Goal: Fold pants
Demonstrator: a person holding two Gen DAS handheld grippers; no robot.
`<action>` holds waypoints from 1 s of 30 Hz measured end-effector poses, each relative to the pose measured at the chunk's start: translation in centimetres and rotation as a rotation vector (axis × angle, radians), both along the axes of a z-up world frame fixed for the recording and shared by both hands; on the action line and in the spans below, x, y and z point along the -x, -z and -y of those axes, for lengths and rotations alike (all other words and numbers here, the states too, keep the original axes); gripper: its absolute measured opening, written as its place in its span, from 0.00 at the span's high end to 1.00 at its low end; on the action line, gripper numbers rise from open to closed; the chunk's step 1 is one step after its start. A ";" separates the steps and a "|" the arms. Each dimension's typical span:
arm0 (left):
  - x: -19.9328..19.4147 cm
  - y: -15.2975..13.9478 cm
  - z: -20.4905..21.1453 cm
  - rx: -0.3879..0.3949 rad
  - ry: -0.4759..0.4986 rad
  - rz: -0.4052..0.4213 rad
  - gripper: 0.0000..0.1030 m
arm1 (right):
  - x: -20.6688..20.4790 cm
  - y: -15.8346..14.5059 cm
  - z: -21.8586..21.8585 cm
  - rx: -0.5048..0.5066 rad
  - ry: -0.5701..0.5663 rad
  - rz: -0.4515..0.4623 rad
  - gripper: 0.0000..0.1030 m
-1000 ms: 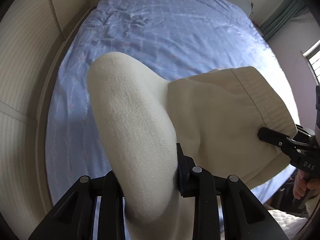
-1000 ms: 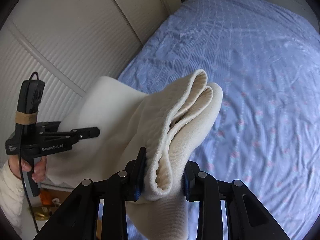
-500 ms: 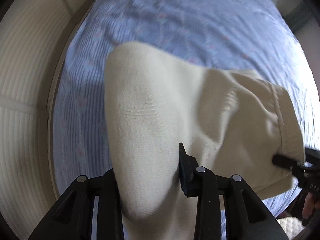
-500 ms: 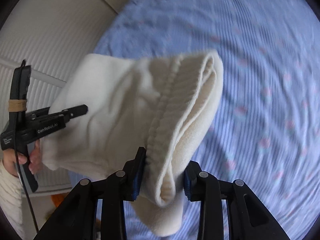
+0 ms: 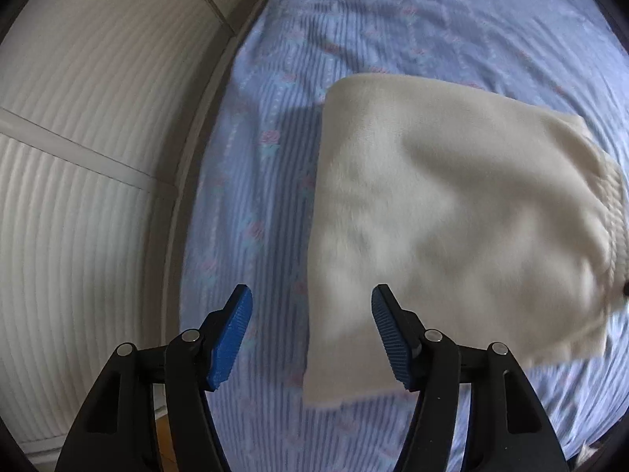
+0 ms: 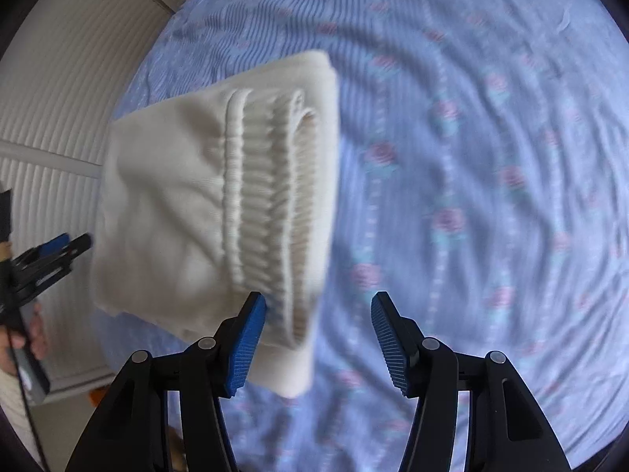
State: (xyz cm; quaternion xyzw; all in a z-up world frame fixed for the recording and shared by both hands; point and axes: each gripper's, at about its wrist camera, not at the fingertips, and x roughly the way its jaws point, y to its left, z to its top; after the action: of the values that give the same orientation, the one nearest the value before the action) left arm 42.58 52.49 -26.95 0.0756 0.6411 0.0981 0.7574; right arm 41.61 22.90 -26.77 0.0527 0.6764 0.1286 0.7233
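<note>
On the blue striped bedsheet with pink roses (image 5: 271,181) we see the folded cream knit pants (image 5: 452,212), a soft squarish bundle with a ribbed elastic waistband (image 6: 267,196) along one edge. Our left gripper (image 5: 310,332) and right gripper (image 6: 318,338) are both opening, blue ridged pads (image 6: 245,348) released; each frames a corner without pressing it.

Pants (image 5: 452,212): cream, ribbed waistband. Bedsheet (image 6: 491,157), filling right of frame: pale blue, striped, pink roses with teal leaves. Gripper pads (image 6: 245,346): blue, on black fingers. Wall panels (image 5: 78,157), left: white, ribbed.
</note>
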 end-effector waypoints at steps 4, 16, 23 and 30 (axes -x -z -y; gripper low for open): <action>4.1 -3.5 2.6 0.006 0.050 0.069 0.27 | 1.8 -4.1 3.1 0.047 -0.038 0.111 0.36; 15.0 -15.8 15.0 0.112 0.058 0.297 0.11 | 12.2 -15.7 13.2 0.051 -0.015 0.354 0.21; 20.2 -21.8 24.0 0.124 0.138 0.416 0.02 | 19.4 -20.9 20.2 0.023 0.057 0.446 0.17; 25.9 -25.3 32.7 0.210 0.170 0.463 0.01 | 26.8 -24.9 27.9 0.012 0.140 0.530 0.13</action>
State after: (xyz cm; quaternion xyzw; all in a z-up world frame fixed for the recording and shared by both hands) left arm 16.66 19.75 -1.62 0.0258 0.4489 -0.0185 0.8930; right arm 14.81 -5.01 -1.83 0.0594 0.4588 0.0834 0.8826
